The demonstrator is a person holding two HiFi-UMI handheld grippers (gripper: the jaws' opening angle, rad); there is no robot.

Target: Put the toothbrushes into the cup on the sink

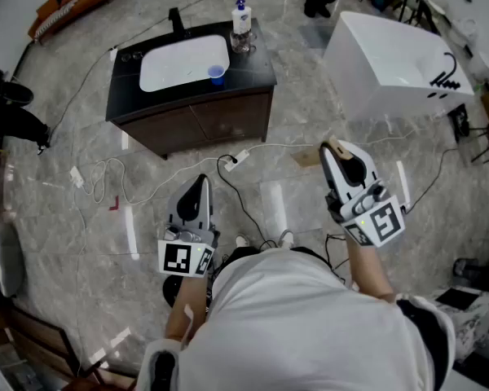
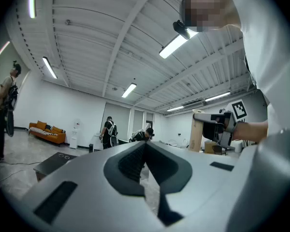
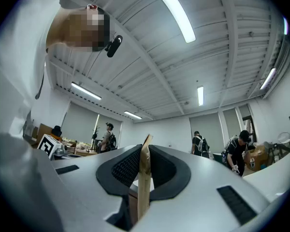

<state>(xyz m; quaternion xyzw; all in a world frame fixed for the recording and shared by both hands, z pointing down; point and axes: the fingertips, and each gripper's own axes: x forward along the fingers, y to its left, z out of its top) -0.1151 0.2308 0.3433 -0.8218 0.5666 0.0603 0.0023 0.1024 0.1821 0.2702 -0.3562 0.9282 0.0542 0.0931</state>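
While the person stood well back from the vanity, this one looked barely started to me. The blue cup (image 1: 217,74) sat on the black countertop just beside the white sink (image 1: 183,62), near a pump bottle (image 1: 241,19), and it was too small in the head view to say if anything was in it. I couldn't spot a loose toothbrush anywhere on that counter either.

The right gripper (image 3: 142,161) was clamped on a thin, flat tan strip (image 3: 144,187) that stood upright between its pads and poked out past the tips. My guess is that was one of the toothbrushes, maybe a wooden or paper-wrapped one, but honestly I couldn't tell for sure. The left gripper (image 2: 144,149) had its jaws closed together with nothing in them.

Both grippers were held out in front of the person's body over the marble floor (image 1: 90,137), with a stretch of floor and some cables (image 1: 228,165) between them and the vanity.

So what was done: at best one item picked up. What was left, as I read it: walk it over, drop it in the cup, then repeat for any others.
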